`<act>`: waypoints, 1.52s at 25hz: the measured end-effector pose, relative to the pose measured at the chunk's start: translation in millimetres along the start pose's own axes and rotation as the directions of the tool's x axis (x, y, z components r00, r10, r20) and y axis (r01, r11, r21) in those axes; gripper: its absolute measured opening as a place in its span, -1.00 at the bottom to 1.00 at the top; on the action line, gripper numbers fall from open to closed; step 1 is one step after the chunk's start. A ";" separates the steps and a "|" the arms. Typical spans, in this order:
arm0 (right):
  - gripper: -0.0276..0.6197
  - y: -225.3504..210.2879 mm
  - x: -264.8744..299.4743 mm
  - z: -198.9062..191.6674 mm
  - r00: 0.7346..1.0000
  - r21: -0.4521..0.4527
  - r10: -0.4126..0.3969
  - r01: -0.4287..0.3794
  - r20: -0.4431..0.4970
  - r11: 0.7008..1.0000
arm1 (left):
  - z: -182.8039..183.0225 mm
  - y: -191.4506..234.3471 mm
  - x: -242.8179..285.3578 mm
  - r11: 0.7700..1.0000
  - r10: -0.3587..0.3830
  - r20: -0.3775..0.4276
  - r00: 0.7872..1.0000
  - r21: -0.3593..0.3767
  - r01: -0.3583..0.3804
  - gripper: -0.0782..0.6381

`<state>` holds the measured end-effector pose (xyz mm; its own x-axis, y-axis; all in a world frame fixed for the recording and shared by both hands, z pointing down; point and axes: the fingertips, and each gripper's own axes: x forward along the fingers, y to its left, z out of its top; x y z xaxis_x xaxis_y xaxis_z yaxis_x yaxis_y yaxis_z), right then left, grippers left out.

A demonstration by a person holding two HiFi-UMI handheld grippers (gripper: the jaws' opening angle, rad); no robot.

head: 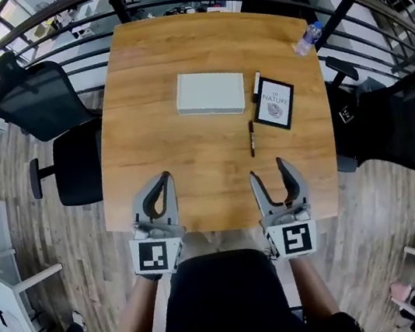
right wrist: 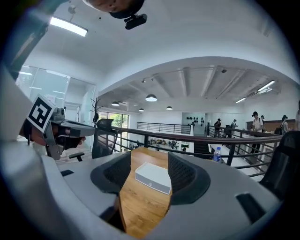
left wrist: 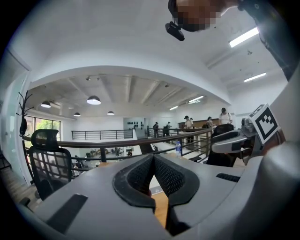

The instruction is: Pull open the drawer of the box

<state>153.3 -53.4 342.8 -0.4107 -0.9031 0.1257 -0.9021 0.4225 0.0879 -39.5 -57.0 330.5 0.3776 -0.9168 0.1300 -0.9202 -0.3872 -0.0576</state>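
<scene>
The box (head: 209, 93) is flat and white and lies at the middle of the far half of the wooden table (head: 194, 179), closed. In the right gripper view the box (right wrist: 152, 177) shows between the jaws, well ahead of them, with a small round mark on its near side. My left gripper (head: 165, 178) hovers over the table's near edge with its tips together and nothing in them; its view shows the pads (left wrist: 140, 176) meeting. My right gripper (head: 268, 170) is level with it to the right and stands open and empty. Both are far from the box.
A black-framed card (head: 274, 103) and a dark pen (head: 252, 137) lie right of the box. A water bottle (head: 308, 39) sits at the far right corner. Black office chairs (head: 38, 95) flank the table, and a curved railing (head: 164, 3) runs behind it.
</scene>
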 end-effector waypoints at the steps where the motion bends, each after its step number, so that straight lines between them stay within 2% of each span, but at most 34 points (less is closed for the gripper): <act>1: -0.19 1.8 7.9 -4.8 1.000 0.005 0.005 -0.005 -0.009 1.000 | -4.2 3.4 4.9 1.000 0.000 -0.006 1.000 -0.005 0.000 -0.76; 7: -0.19 5.6 61.3 -41.2 0.995 0.055 -0.014 0.020 -0.097 0.998 | -35.1 31.4 33.7 0.999 -0.013 -0.035 0.999 -0.030 0.012 -0.76; 16: -0.19 27.5 139.4 -84.1 0.978 0.110 -0.130 0.150 -0.165 0.983 | -86.1 84.3 64.8 0.994 -0.094 -0.086 0.992 -0.064 0.088 -0.76; 24: -0.23 23.8 192.0 -157.6 0.941 0.126 -0.208 0.248 -0.266 0.961 | -140.0 110.6 95.8 0.991 -0.116 -0.148 0.982 -0.088 0.104 -0.76; 26: -0.23 22.7 205.7 -178.1 0.932 0.136 -0.214 0.263 -0.293 0.955 | -160.3 115.3 103.3 0.992 -0.119 -0.177 0.977 -0.070 0.108 -0.76; 29: -0.24 20.4 221.6 -204.3 0.917 0.130 -0.221 0.277 -0.333 0.952 | -181.7 117.5 114.2 0.991 -0.115 -0.200 0.973 -0.094 0.098 -0.76; 38: -0.31 20.1 277.2 -264.5 0.892 0.120 -0.217 0.284 -0.397 0.951 | -215.9 118.8 140.2 0.987 -0.144 -0.245 0.959 -0.101 0.123 -0.76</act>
<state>56.4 -274.8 640.8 -0.1182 -0.8662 0.4855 -0.9907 0.1358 0.0012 -118.1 -210.4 555.5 0.4695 -0.7992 0.3753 -0.8725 -0.4850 0.0587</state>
